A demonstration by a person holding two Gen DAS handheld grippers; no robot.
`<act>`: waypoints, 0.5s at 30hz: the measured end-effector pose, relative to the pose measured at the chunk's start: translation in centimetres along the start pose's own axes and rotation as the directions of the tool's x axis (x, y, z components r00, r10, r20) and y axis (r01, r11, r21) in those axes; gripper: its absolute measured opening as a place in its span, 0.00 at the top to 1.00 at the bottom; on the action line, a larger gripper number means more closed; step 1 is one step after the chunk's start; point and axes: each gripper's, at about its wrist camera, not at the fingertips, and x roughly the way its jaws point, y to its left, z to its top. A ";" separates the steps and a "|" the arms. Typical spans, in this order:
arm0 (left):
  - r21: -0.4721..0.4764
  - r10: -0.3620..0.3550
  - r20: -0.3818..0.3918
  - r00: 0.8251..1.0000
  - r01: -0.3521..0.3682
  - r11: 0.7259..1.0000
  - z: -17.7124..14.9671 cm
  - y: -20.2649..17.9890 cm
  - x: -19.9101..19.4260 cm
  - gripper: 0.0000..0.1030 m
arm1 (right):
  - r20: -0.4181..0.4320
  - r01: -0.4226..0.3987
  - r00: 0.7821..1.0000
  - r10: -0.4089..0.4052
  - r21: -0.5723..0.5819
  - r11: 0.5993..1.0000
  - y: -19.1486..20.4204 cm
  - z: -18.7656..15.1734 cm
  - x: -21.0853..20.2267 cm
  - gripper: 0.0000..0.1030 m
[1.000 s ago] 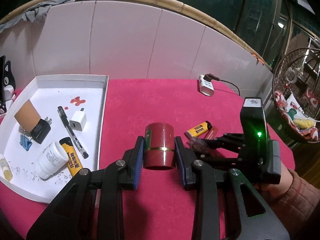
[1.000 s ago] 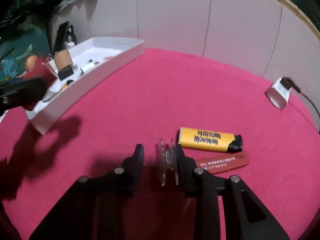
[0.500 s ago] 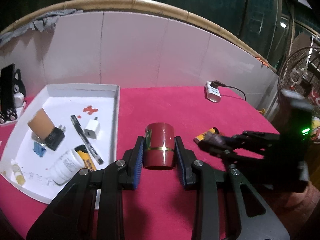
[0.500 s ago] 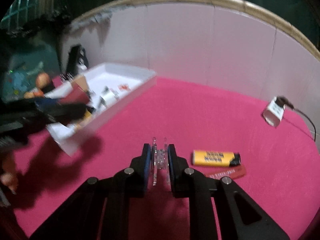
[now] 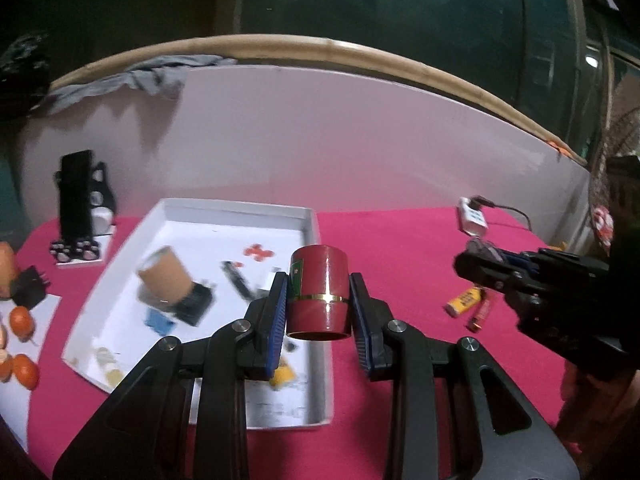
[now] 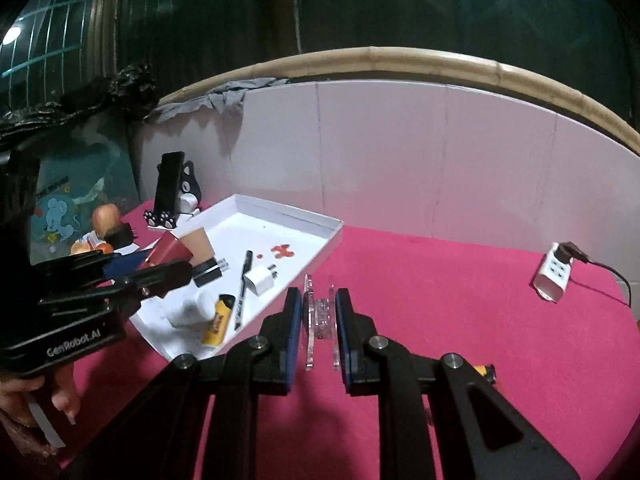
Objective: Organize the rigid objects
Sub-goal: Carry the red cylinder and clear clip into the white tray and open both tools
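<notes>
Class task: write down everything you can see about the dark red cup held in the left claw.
The cup is a dark red, glossy cylinder with a thin gold band around its lower part and a small green label on one side. It stands upright with its rim facing down, lifted off the pink tablecloth. The left claw clamps it from both sides with blue pads, over the near right edge of the white tray.

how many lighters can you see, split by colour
yellow lighters: 2
red lighter: 1
total: 3
</notes>
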 end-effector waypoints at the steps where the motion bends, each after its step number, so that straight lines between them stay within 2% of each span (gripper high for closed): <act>1: -0.008 0.014 0.005 1.000 -0.014 1.000 0.1 0.7 -0.2 0.72 | 0.000 -0.004 1.000 0.004 -0.002 1.000 0.3 0.2 0.1 0.85; 10: -0.050 0.125 0.026 0.992 -0.123 0.991 0.3 5.9 -1.2 0.72 | 0.003 -0.057 0.998 0.057 -0.017 0.998 3.5 2.4 2.2 0.85; 15: -0.049 0.161 0.025 0.987 -0.160 0.986 0.3 8.1 -1.5 0.72 | 0.001 -0.077 0.997 0.077 -0.020 0.997 4.9 3.4 3.2 0.85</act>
